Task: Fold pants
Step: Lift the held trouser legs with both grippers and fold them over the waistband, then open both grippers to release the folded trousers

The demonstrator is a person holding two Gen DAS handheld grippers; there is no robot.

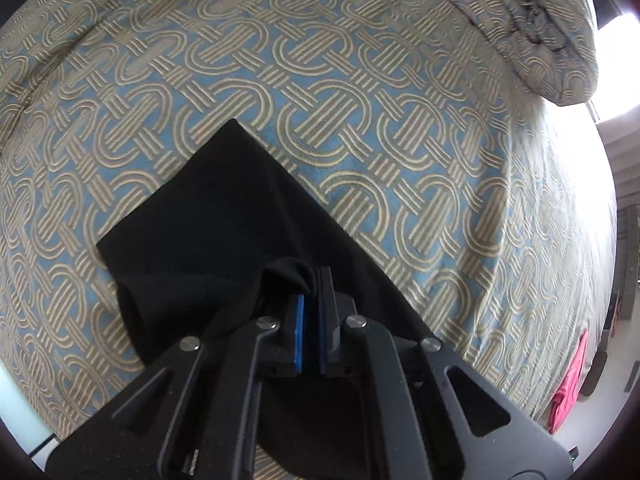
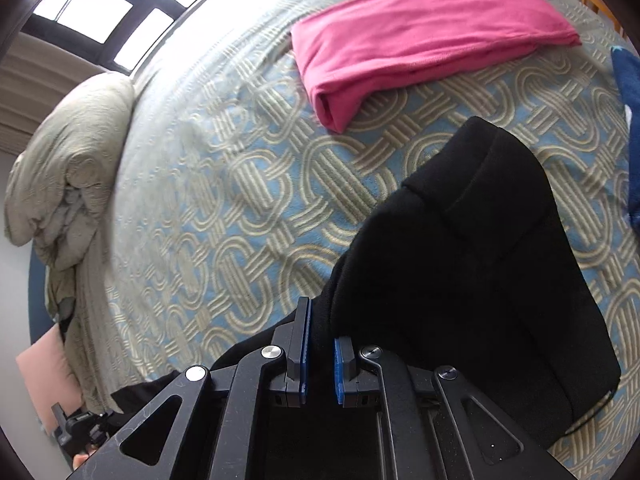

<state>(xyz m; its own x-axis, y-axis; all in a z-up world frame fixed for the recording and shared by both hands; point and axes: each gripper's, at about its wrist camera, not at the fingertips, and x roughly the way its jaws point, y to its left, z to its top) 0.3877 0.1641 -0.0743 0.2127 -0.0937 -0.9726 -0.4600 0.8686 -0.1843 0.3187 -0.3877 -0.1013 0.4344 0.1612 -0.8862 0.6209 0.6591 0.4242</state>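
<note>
The left gripper point(image 1: 311, 286) was almost shut. Its two blue pads point(image 1: 298, 334) pinched a small fold of the black pants point(image 1: 208, 216). The bunched cloth poked up at the fingertips. The rest of the pants hung down from the grip and spread out flat on the bedspread point(image 1: 360, 100), with one square corner pointing away from the camera.

The right gripper point(image 2: 322, 320) was almost shut too. The black pants point(image 2: 472, 248) sat between its blue pads point(image 2: 306, 352), and the cloth filled the small gap there. From this grip the pants draped off to the right in a thick, doubled-over heap on the bedspread point(image 2: 240, 200).

So the pants lay on the bed, and each gripper held a bit of them near its own camera.

The left wrist view showed mostly the blue and tan looped pattern of the bedspread. It also showed a pillow point(image 1: 552, 40) in the same cloth at the top right. A bit of pink cloth point(image 1: 570, 380) peeked in at the far right edge.

The right wrist view showed more. A folded pink garment point(image 2: 420, 36) lay on the bed past the black pants, well apart from them. A dark blue cloth point(image 2: 630, 128) sat at the right edge. A pillow point(image 2: 68, 168) lay at the left, and bright windows point(image 2: 92, 12) shone above it.
</note>
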